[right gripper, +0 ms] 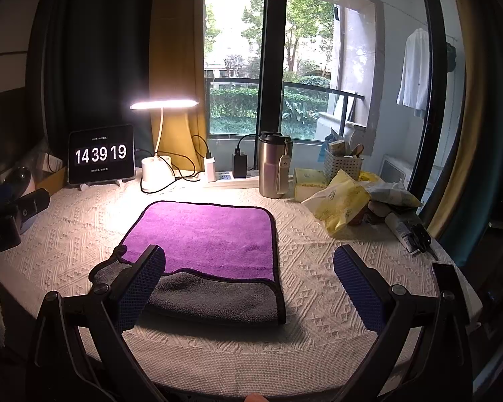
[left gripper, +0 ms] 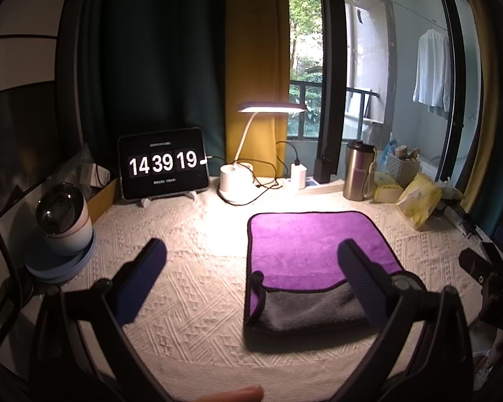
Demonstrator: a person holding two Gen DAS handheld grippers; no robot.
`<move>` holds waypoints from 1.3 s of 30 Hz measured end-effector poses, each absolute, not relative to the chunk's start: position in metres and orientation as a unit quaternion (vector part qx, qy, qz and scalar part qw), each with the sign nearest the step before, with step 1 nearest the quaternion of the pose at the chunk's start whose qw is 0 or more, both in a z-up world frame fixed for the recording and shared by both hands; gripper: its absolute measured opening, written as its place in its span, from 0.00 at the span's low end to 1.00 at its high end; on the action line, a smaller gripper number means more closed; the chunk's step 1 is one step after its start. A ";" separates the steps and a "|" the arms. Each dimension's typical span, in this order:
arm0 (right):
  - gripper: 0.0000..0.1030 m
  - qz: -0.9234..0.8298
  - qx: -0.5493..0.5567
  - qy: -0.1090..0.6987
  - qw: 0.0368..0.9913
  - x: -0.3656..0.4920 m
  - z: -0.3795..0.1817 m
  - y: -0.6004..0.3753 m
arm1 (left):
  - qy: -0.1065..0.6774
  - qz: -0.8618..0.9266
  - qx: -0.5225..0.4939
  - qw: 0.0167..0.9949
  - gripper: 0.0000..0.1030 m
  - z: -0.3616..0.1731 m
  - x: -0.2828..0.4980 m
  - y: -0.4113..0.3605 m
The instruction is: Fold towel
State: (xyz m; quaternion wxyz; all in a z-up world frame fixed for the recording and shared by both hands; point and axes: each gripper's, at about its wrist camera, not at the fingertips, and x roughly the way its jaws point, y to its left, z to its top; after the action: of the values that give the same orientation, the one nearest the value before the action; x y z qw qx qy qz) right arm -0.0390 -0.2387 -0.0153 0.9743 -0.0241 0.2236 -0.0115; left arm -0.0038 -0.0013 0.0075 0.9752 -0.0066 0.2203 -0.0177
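The purple towel point(right gripper: 201, 234) lies on the table point(right gripper: 318, 268), folded over with its grey underside exposed along the near edge. My left gripper point(left gripper: 251, 281) and right gripper point(right gripper: 249, 284) hover above it, jaws wide, holding nothing, positioned for the next fold.

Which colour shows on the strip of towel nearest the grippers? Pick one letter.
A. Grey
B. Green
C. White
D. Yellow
A: the near strip of the towel is grey, where the purple top layer stops short of the near edge, and both wrist views show that. The left gripper and the right gripper are both open and hold nothing.
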 end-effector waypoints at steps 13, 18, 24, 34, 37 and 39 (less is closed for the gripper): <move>1.00 -0.011 -0.024 0.225 0.974 -0.039 -0.015 -0.238 | 0.220 -0.018 -0.007 0.975 1.00 0.007 -0.005 -0.001; 1.00 -0.012 -0.023 0.225 0.974 -0.039 -0.015 -0.239 | 0.220 -0.018 -0.007 0.975 1.00 0.006 -0.005 -0.001; 1.00 -0.012 -0.024 0.224 0.974 -0.039 -0.015 -0.239 | 0.220 -0.018 -0.007 0.975 1.00 0.006 -0.005 -0.001; 1.00 -0.011 -0.024 0.225 0.974 -0.039 -0.016 -0.239 | 0.219 -0.019 -0.008 0.975 1.00 0.007 -0.006 -0.002; 1.00 -0.012 -0.023 0.225 0.974 -0.039 -0.016 -0.239 | 0.219 -0.019 -0.010 0.975 1.00 0.007 -0.007 -0.003; 1.00 -0.012 -0.022 0.225 0.974 -0.039 -0.017 -0.241 | 0.219 -0.019 -0.009 0.975 1.00 0.007 -0.006 -0.003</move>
State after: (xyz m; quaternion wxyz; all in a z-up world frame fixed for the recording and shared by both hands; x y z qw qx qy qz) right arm -0.0394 -0.2409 -0.0167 0.9739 -0.0223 0.2254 -0.0125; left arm -0.0065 -0.0027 0.0067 0.9755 -0.0090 0.2190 -0.0194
